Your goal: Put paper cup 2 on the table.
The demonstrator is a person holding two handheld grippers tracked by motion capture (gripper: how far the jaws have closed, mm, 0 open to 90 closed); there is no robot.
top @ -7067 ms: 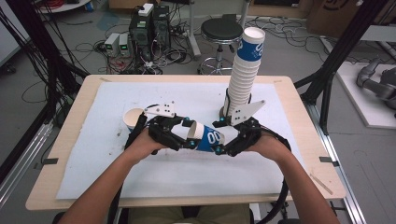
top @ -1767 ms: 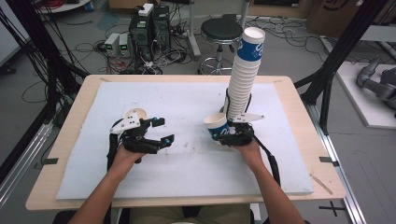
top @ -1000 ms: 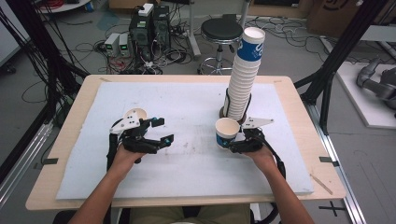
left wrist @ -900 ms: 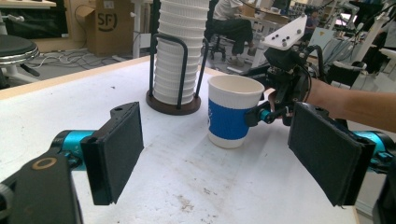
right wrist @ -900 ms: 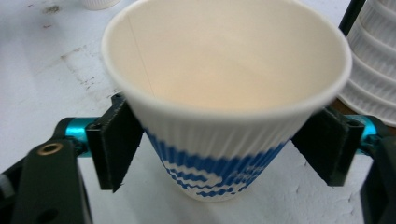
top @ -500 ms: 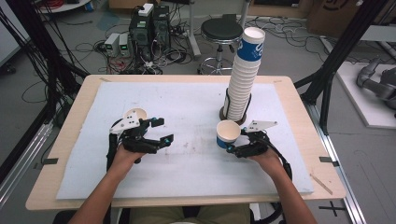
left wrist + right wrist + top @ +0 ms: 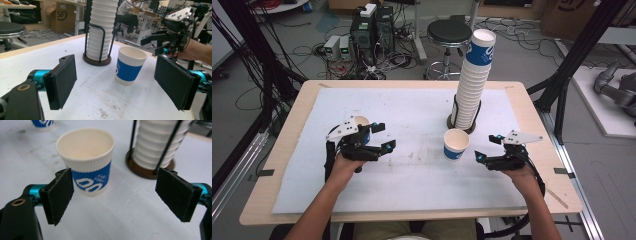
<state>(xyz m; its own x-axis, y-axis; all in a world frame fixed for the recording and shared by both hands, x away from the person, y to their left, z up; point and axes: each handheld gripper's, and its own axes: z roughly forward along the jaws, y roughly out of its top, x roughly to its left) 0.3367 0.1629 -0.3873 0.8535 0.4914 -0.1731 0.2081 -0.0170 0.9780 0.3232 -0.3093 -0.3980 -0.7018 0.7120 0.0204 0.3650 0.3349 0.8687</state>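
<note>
So right now your right gripper [image 7: 486, 148] sits near the front right of the white foam mat [image 7: 412, 185], and its jaws have just been opening: they stand wide apart with nothing between the pads, let go of everything. In the right gripper view the white ribbed paper cup with the blue band [image 7: 85, 160] stands upright on the mat just past your left-hand pad, clear of both. From above, that same cup [image 7: 456, 144] is a bit left of the gripper's tips and not touching them. Your left gripper [image 7: 383, 136] hovers over the left side of the mat, jaws parted too and nothing pinched; in the left gripper view you can see straight through the gap to the cup. A second blue-banded paper cup [image 7: 362, 128] stands right by the left gripper, partly hidden under its grey plate, and I can't tell if it touches the jaws. Just behind the loose cup is the tall stack of white paper cups [image 7: 472, 85], leaning slightly, held in a black wire holder on a round dark base [image 7: 462, 123]. Everything rests on the light wooden table [image 7: 532, 120].
</note>
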